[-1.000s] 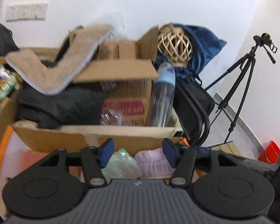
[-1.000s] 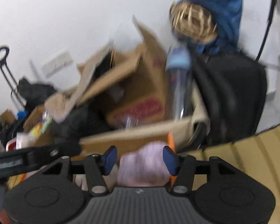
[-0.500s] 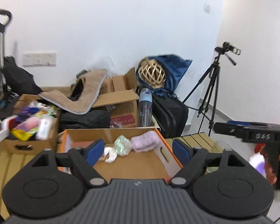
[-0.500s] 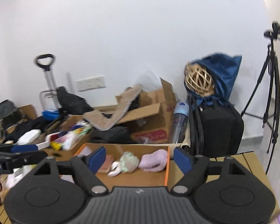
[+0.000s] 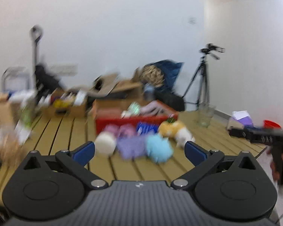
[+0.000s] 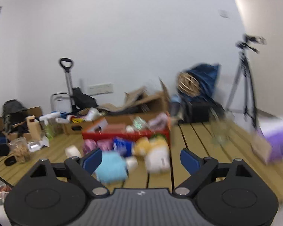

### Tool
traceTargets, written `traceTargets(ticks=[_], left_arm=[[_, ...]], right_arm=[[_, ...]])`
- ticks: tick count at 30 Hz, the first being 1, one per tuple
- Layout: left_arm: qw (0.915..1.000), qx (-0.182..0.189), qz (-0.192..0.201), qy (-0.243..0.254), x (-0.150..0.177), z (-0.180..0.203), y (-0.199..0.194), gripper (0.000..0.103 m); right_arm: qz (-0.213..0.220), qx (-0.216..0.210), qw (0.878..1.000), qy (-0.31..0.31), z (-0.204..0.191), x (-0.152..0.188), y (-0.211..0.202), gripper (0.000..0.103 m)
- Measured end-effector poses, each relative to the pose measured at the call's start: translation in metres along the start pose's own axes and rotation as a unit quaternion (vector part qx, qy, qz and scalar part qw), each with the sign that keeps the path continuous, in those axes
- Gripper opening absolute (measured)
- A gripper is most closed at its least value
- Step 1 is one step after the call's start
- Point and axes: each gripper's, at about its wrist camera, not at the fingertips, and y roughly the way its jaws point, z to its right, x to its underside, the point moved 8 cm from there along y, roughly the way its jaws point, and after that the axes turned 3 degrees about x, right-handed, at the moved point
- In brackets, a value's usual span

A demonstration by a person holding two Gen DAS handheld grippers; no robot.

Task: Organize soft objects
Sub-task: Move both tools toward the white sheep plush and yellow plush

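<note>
The soft toys are seen lying in a loose heap on the slatted table, just in front of the red box. A white ball, a purple toy and a light blue fluffy toy lie nearest, with a yellow and white plush to the right; in the right wrist view the light blue toy and a white plush are closest. A few soft things are already seen inside the box. Both pictures are blurred, so finer outlines cannot be told.

The left tool is held with its jaws wide apart and nothing between them; its jaws have just been opening. The right tool is likewise spread and empty, its jaws also having just been opening. Both are held back from the heap, above the near part of the table.

Because the toys touch one another, two could be caught at once by wide jaws, or a neighbour dragged off the table edge. A round toy could be squeezed out sideways if it is pinched off-centre. The glass on the right, near the heap, could be knocked over by a sweeping reach. The two tools could also collide if the same toy is reached for by both.
</note>
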Motion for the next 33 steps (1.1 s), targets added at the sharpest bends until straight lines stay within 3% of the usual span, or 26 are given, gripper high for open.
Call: traceTargets(ticks=[4,9,13,18,21,24,31,33], left_arm=[[0.9998,-0.007,-0.007,-0.017,0.015,0.002,-0.004,0.103],[1.0,0.002,-0.008,-0.001,0.015,0.013,0.01,0.103],[0.9999,-0.002,-0.016,0.0,0.017,0.023,0.041,0.103],[0.9994,0.013,-0.03,0.008,0.016,0.038,0.09,0.103],[0.9987,-0.002,-0.033,0.037,0.008,0.043,0.118,0.103],[0.9987,0.007,-0.035,0.037,0.002,0.043,0.137,0.103],[0.998,0.008,-0.056,0.027,0.005,0.034,0.172,0.103],[0.9977,0.012,-0.061,0.027,0.007,0.036,0.178,0.103]], right_arm=[[-0.036,0.004,0.999,-0.009,0.001,0.032,-0.006,0.089],[-0.019,0.012,1.0,0.004,0.007,0.031,-0.009,0.088],[-0.036,-0.001,0.999,0.013,0.011,0.041,0.011,0.086],[-0.05,-0.001,0.998,0.037,0.033,0.028,0.06,0.081],[-0.065,0.003,0.995,0.074,0.047,0.024,0.106,0.074],[-0.079,-0.012,0.992,0.093,0.049,0.026,0.144,0.071],[-0.1,-0.011,0.992,0.074,0.039,0.026,0.199,0.071],[-0.115,-0.008,0.991,0.069,0.037,0.03,0.209,0.066]])
